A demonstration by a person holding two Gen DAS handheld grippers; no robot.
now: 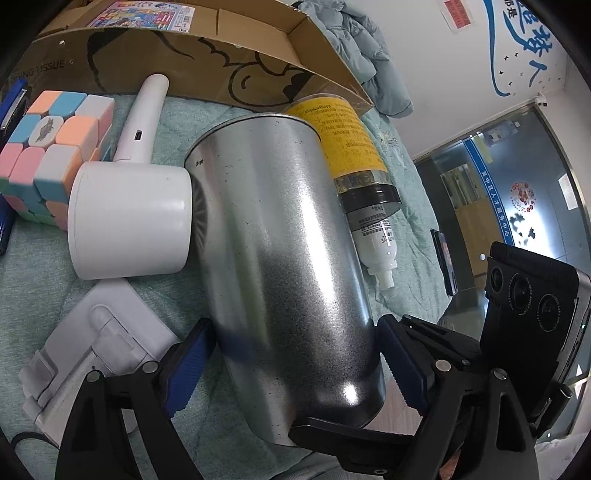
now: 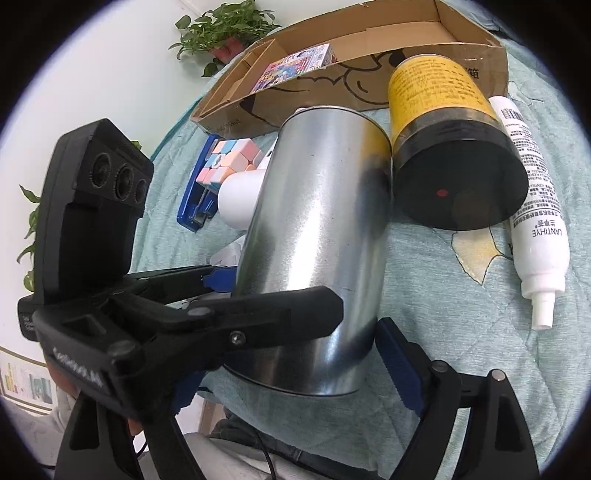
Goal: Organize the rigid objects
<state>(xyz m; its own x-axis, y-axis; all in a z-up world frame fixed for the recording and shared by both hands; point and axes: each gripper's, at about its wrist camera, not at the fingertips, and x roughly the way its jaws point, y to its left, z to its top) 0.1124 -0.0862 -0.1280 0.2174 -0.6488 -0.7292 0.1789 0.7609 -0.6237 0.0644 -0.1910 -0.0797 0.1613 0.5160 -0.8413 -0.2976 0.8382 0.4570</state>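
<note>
Left wrist view: metal can [image 1: 284, 266] is held between the blue pads of the left gripper [image 1: 295, 365], jaws pinching its lower body. The can is tilted over the green bedspread [image 1: 37, 273]; whether it touches the cloth can't be told. Cardboard box [image 1: 221, 70] sits at the far edge of the bedspread; only one small printed carton [image 1: 144, 14] is seen inside. Still outside the box: puzzle cube [image 1: 51, 155], white handheld device [image 1: 133, 218], yellow-labelled jar [image 1: 351, 147], white spray bottle [image 1: 376, 240], white stand [image 1: 96, 350].

Right wrist view: right gripper [image 2: 291, 373] is placed at the can's base, jaws spread around it; contact isn't confirmed. Blue stapler [image 2: 197, 192] lies beside the cube, also unpacked.

Progress is judged early: one item boxed, the can in hand, the rest left to be sorted.
</note>
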